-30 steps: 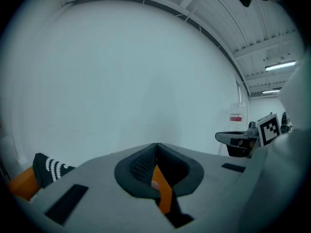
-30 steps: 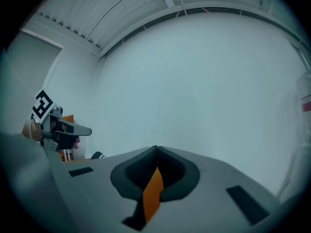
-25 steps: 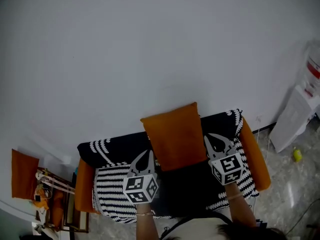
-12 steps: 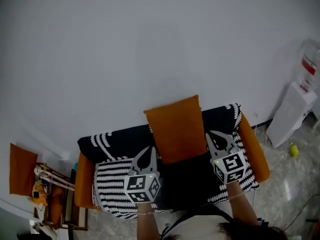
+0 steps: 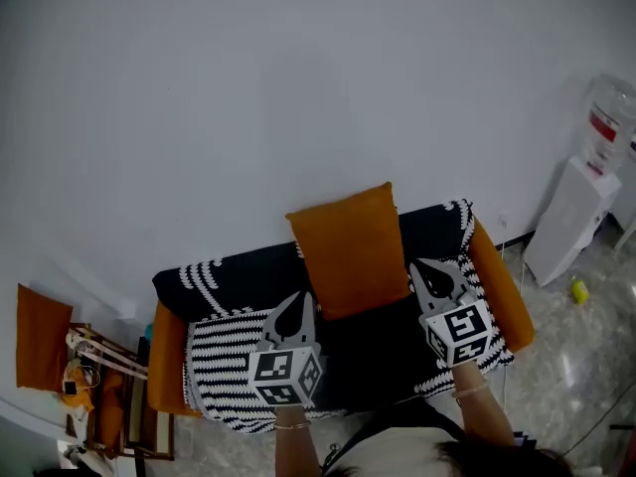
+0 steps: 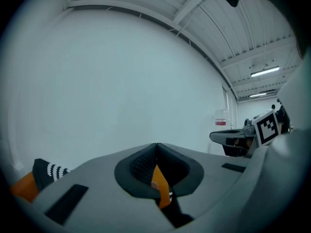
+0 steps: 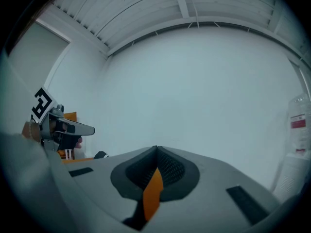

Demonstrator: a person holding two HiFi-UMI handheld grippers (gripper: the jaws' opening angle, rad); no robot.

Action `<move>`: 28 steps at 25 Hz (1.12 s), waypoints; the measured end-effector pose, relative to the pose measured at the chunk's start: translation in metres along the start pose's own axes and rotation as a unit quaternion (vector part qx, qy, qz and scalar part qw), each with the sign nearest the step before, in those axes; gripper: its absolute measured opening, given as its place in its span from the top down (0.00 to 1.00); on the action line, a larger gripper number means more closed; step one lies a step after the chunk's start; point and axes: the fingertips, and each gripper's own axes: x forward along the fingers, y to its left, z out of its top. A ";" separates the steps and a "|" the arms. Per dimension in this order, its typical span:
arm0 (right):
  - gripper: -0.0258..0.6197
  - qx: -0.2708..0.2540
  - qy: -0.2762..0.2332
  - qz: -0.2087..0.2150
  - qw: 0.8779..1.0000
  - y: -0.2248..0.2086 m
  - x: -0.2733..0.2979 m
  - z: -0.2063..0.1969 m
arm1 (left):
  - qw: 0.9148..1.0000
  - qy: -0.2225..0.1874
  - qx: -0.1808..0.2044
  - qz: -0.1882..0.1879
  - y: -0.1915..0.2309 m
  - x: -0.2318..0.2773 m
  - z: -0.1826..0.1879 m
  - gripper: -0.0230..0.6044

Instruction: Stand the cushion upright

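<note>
Both closed: left gripper (image 5: 296, 302) and right gripper (image 5: 433, 272) pinch the cushion (image 5: 348, 246) by its lower edges. Hold level, lean it on the sofa (image 5: 234, 284) back, then release.

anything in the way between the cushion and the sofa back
Nothing visible. The left tool and right tool each pinch a lower corner of the cushion, which stands at the sofa back with no object seen between them.

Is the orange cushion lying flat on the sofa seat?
No, the orange cushion stands on edge against the back of the sofa, its top rising above the backrest.
</note>
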 end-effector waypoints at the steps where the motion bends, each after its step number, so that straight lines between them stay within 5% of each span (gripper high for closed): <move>1: 0.95 -0.001 0.001 -0.002 1.000 0.001 -0.002 0.000 | 1.000 0.001 -0.001 -0.002 0.000 -0.001 -0.001 0.93; 28: 0.95 -0.004 0.029 -0.002 1.000 -0.050 0.032 -0.006 | 1.000 0.013 0.000 -0.009 -0.009 0.072 0.008 0.93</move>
